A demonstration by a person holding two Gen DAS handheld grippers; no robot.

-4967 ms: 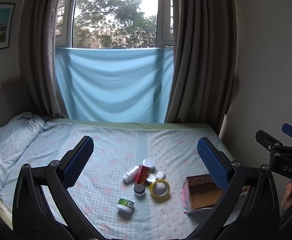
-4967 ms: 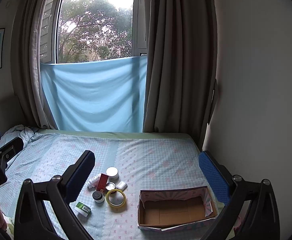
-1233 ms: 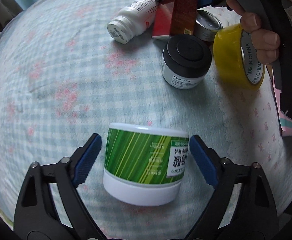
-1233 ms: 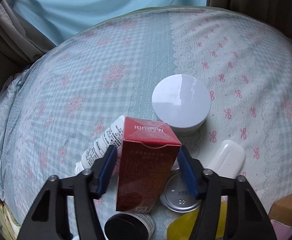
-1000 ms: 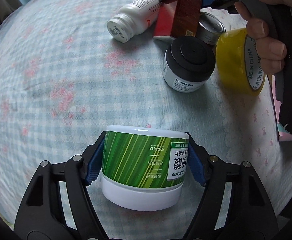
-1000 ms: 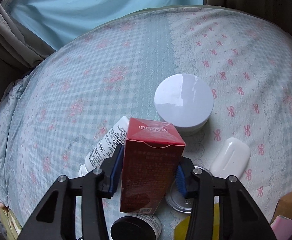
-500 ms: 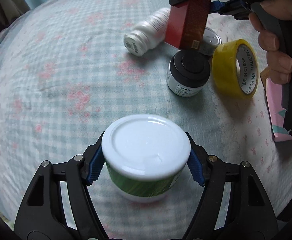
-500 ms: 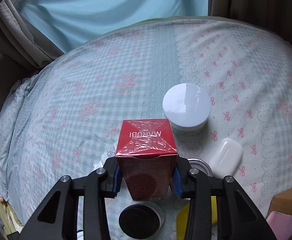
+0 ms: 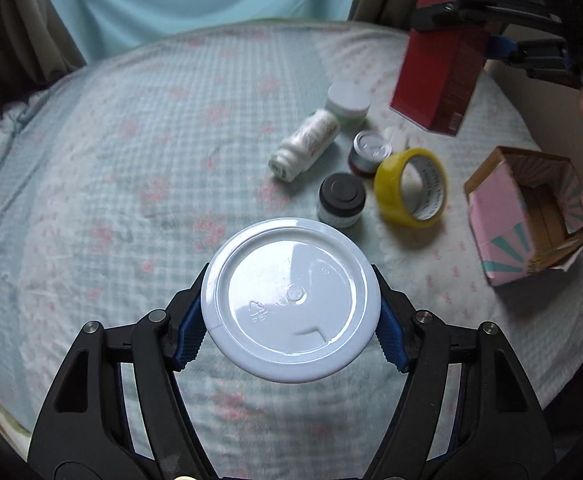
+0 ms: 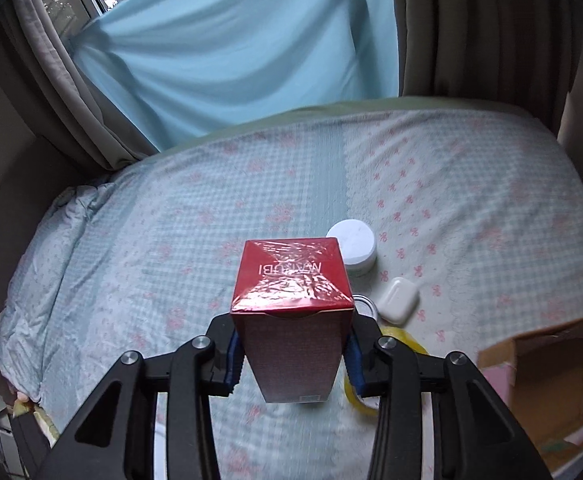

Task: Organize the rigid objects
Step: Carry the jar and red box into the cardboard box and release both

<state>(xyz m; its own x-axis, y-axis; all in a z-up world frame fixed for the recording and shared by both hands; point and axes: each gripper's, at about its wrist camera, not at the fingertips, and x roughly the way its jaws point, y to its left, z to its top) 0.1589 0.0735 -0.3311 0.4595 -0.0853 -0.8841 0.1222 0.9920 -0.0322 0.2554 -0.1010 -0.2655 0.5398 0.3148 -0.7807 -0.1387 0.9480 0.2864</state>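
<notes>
My left gripper (image 9: 291, 332) is shut on the green jar, of which only the white lid (image 9: 291, 300) shows, held above the bed. My right gripper (image 10: 291, 356) is shut on the red box (image 10: 293, 312) and holds it in the air; the box also shows in the left wrist view (image 9: 439, 76), above the pile. On the bed lie a white bottle (image 9: 305, 146), a white-lidded jar (image 9: 348, 104), a small tin (image 9: 369, 152), a black-lidded jar (image 9: 341, 204) and a yellow tape roll (image 9: 411, 186). An open pink cardboard box (image 9: 527, 216) stands to their right.
A white earbud case (image 10: 398, 299) lies by the white-lidded jar (image 10: 353, 246). The cardboard box's edge (image 10: 531, 360) is at the right wrist view's lower right. Blue cloth and curtains hang behind the bed. A wall runs along the right side.
Both grippers closed on their objects and lifted them. The green jar has risen and tilted lid-up toward the camera. The red box has risen off the pile and moved right.
</notes>
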